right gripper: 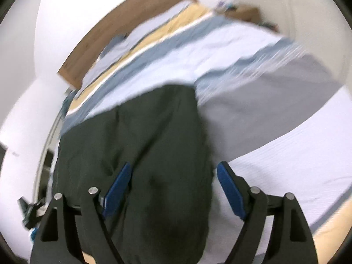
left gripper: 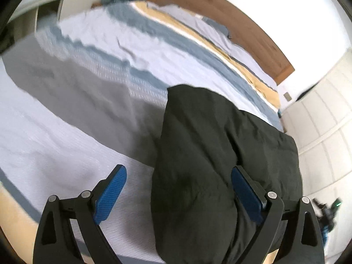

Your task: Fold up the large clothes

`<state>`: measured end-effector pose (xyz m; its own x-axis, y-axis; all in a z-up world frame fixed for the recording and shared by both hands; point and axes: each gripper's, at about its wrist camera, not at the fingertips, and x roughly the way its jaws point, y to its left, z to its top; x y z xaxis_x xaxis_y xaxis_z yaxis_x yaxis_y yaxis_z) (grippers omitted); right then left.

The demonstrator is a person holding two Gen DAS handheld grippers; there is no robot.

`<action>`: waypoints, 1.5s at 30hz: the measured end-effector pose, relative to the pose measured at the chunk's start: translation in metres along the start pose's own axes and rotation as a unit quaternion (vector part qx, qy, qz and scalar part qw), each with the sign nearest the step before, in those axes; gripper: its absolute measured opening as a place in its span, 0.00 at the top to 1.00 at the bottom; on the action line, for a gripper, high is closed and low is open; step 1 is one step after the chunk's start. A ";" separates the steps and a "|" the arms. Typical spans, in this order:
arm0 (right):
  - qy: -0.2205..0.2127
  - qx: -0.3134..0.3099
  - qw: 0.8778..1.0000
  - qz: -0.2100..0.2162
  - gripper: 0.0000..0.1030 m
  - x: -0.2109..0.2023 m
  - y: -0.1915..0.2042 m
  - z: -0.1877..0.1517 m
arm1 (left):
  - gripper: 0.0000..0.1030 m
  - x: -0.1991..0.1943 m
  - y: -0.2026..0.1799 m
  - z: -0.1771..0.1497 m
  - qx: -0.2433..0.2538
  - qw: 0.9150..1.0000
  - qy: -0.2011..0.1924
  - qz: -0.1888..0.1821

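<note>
We see the left gripper [left gripper: 178, 194] with its blue pads wide apart, and the dark garment [left gripper: 220, 165] lies between them without being pinched. The right gripper [right gripper: 173, 189] is also spread wide over the same garment [right gripper: 140, 154]. The garment rests on the bed [left gripper: 55, 145], at the foot end, far from the wooden headboard [left gripper: 220, 15].

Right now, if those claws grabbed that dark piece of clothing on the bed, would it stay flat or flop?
Probably flop: the dark garment lies in soft wrinkles and rounded folds on the bed. It looks fairly thick, so likely bulky between the open left gripper and right gripper. It shouldn't roll.
</note>
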<state>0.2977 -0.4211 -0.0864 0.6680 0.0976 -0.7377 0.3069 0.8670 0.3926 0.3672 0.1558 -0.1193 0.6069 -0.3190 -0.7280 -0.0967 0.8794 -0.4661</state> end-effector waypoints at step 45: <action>0.040 -0.185 0.979 -0.073 0.10 0.170 0.144 -0.004 | 0.00 0.135 -0.117 -0.016 0.186 0.977 0.020 0.104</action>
<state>0.4529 -0.2776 -0.1577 0.5758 -0.0164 -0.8174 0.1186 0.9909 0.0637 0.4481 0.0047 -0.1710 0.5725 -0.1263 -0.8101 0.0828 0.9919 -0.0962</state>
